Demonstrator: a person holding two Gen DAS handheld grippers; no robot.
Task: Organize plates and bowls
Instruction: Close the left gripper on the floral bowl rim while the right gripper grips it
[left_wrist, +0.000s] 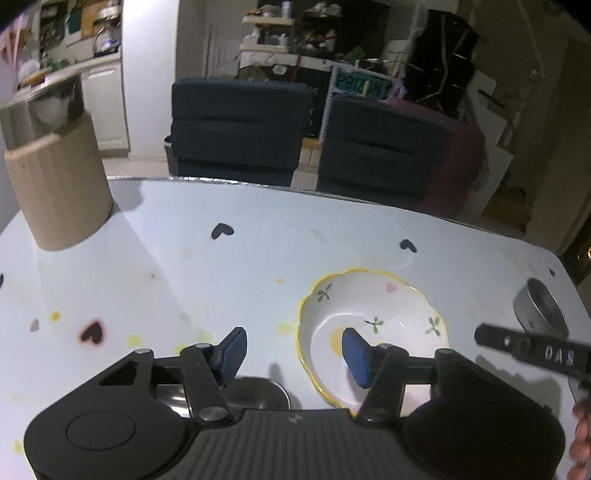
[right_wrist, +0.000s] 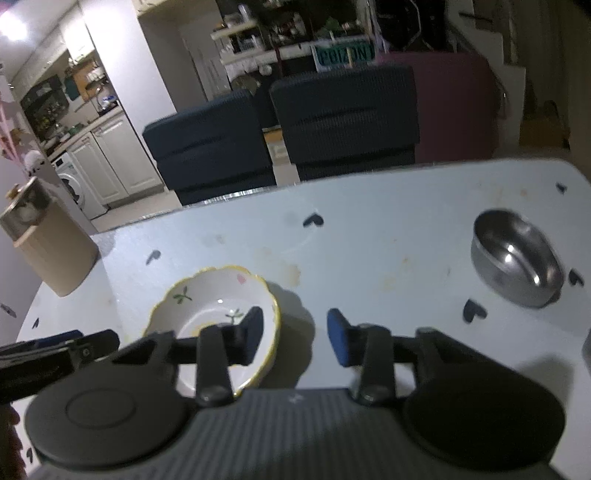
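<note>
A white ceramic bowl with a wavy yellow rim and painted flowers (left_wrist: 373, 314) sits on the pale table; it also shows in the right wrist view (right_wrist: 207, 299). My left gripper (left_wrist: 291, 354) is open; its right pad hangs over the bowl's inside, its left pad over a steel dish (left_wrist: 255, 395) close below. My right gripper (right_wrist: 293, 336) is open and straddles the bowl's right rim, left pad inside, right pad outside. A steel bowl (right_wrist: 517, 258) stands at the right; it also shows in the left wrist view (left_wrist: 541, 310).
A beige ribbed canister (left_wrist: 59, 192) stands at the table's far left, also in the right wrist view (right_wrist: 48, 243). Two dark chairs (left_wrist: 240, 129) stand behind the far edge. The other gripper's black arm (left_wrist: 535, 350) reaches in from the right.
</note>
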